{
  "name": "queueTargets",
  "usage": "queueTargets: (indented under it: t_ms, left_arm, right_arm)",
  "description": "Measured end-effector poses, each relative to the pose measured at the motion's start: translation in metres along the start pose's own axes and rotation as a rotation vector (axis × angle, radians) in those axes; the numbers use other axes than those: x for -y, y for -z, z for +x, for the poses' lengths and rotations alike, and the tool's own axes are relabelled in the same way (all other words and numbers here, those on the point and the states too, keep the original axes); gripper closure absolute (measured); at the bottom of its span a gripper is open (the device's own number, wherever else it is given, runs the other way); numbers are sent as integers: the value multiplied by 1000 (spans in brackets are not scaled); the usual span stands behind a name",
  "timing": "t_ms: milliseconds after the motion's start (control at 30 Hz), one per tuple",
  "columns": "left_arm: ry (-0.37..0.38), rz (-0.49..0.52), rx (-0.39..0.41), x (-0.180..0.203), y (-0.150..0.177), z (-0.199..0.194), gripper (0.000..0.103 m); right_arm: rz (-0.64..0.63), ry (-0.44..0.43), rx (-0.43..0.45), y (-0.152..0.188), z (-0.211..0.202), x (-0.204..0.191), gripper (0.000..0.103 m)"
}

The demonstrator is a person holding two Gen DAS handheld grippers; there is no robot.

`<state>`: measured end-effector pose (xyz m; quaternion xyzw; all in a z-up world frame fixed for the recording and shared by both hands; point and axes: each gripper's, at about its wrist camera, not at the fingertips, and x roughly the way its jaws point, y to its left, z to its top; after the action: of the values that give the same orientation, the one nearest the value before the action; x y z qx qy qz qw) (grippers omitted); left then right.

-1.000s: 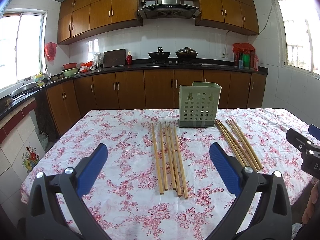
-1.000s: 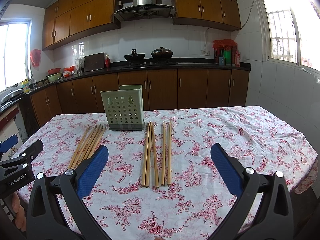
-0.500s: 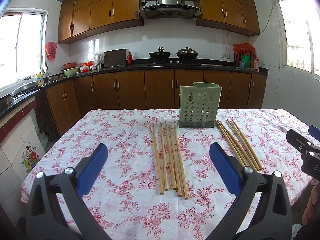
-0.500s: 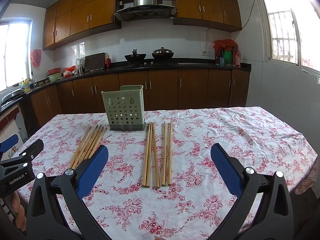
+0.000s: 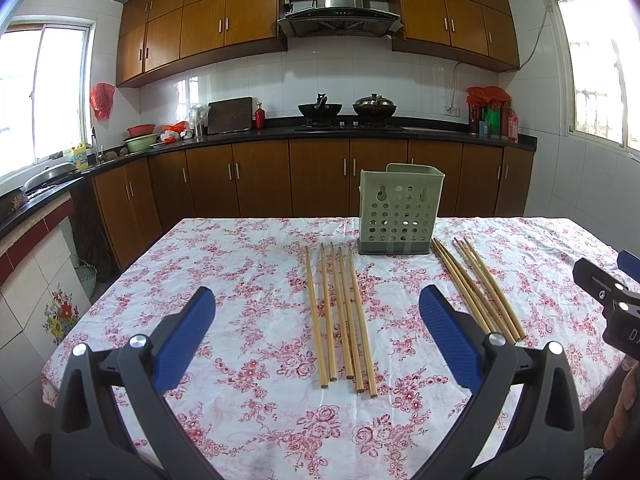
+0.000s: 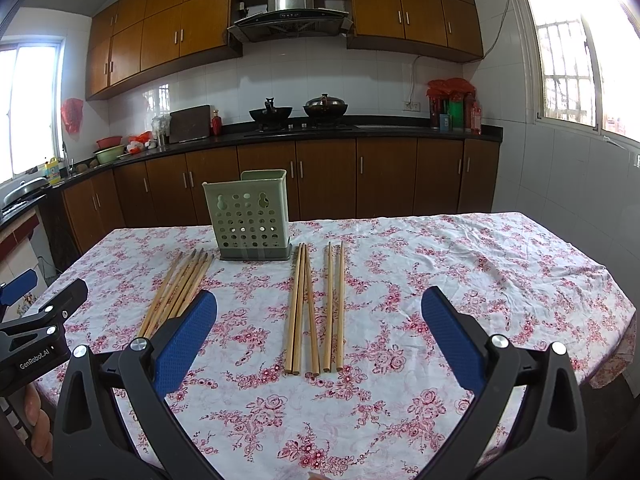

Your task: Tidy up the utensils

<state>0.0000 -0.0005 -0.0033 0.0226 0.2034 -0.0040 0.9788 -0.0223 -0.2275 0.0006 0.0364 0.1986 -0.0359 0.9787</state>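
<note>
Table (image 5: 248, 280) with the floral cloth fills the lower half of both views. Green perforated holder (image 5: 401, 210) stands upright just right of centre in the left wrist view and left of centre in the right wrist view; it looks empty through the holes, though the inside can't be fully seen.

Two chopstick sets lie flat on the cloth, one on either side of the holder and in front of it: left bundle (image 5: 340, 316) at centre of the left wrist view, right bundle (image 6: 314, 308) at centre of the right wrist view. Each has five sticks, roughly parallel; the right one splits into three and two.

Step looks like pre-grasp, nothing loaded yet. Likely next move: drop one gripper onto its bundle, pinch across the sticks, lift, tip upright and place in the holder. Thin round sticks may roll or fan out.

Left gripper (image 5: 316, 336): jaws wide apart, holding nothing, hovering above the cloth.
Right gripper (image 6: 318, 336): same, spread wide, touching nothing.
</note>
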Motion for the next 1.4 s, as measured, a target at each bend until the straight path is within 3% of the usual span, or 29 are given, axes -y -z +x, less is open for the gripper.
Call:
queueTargets:
  t_ms: [1100,1267,1400]
  left_arm:
    - [-7,1,-11,-4,4,4,4]
    - [-21,-7,-42,-7,5,13,4]
    - [-41,-20,-112,-15,6,33,4]
  right_arm:
    - [5,-2,-6,7,-1,2,2]
    - [3,1,-29,1,6,4,2]
    - [24,20,-94,9,29,11,2]
